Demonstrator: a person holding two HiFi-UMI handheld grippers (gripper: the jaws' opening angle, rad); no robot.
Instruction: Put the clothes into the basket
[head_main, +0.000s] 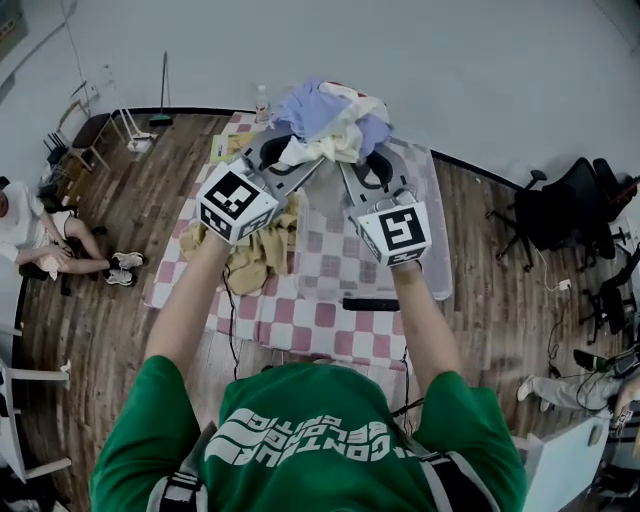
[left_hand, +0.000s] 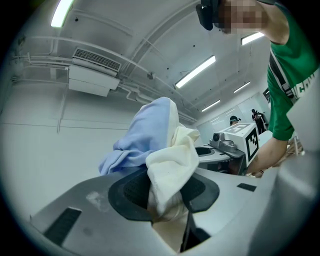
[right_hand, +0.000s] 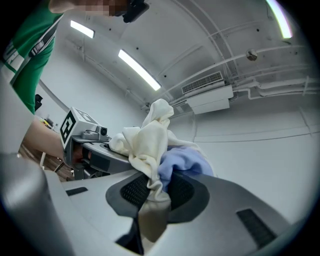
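Clothes (head_main: 330, 120) (cream, pale blue) bunch top centre; our left gripper (left_hand: 167, 192) and right gripper (right_hand: 155, 192) both clamp them.

On checkered table (head_main: 335, 262), tan garment (head_main: 256, 262), black bar (head_main: 370, 303)

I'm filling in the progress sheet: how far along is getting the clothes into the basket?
Done: nothing that shows, and no basket is in view. In hand: a bundle of blue and cream clothes, pinched by both the left claw and the right claw and held up above the table. Left: getting that bundle to the basket, then the tan garment lying on the table.
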